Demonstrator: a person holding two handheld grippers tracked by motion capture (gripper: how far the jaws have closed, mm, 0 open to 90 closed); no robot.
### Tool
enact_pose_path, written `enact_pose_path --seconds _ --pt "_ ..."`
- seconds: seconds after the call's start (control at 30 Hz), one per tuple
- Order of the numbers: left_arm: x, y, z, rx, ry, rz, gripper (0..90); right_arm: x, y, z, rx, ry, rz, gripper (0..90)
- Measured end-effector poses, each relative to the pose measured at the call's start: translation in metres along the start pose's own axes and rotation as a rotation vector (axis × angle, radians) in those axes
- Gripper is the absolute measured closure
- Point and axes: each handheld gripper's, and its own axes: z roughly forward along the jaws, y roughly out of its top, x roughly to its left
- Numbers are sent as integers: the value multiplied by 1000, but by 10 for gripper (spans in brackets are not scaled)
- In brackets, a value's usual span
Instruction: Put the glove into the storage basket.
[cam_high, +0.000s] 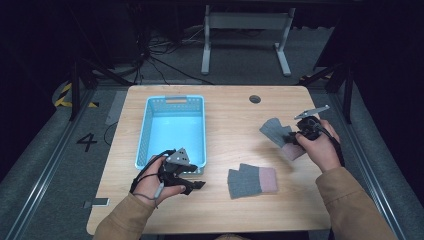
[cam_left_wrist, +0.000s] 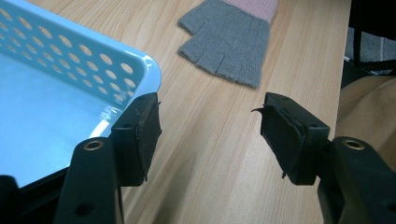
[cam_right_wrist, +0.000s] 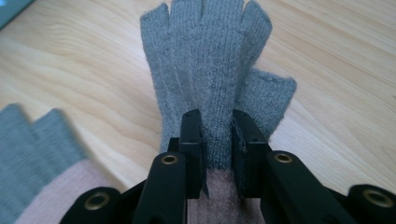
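Your right gripper pinches the grey glove, seemingly off the table; left gripper gapes, w/ nothing between.

Grey fingerless glove (pink cuff), apparently lifted, fingers forward.

Blue perforated basket on wooden table

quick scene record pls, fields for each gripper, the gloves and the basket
right gripper: shut on held glove near its pink cuff
held glove: grey, fingerless, fingers pointing away from jaws
left gripper: open, nothing between jaws, beside the basket corner
second glove: flat on table
basket: light blue, perforated walls, nothing inside
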Motion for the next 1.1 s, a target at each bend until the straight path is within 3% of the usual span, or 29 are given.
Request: enact_pose_path --seconds 0.3,0.43,0.67,0.77,1.0,1.1 --pt "-1 2 -1 -11 14 16 410 24 -3 -15 -31 61 -80 763" --pt "1 1 -2 -15 21 -12 426 34 -6 -20 -42 91 -115 762" --pt "0 2 -3 -4 37 -24 426 48 -15 -28 -68 147 -171 762" --pt "1 2 -4 28 48 -58 463 53 -18 -32 -71 164 -187 762" --pt "-2 3 -3 25 37 -36 472 64 -31 -32 -111 231 -193 761" --pt "-3 4 -3 26 38 -31 464 67 -34 -31 -93 237 -209 761"
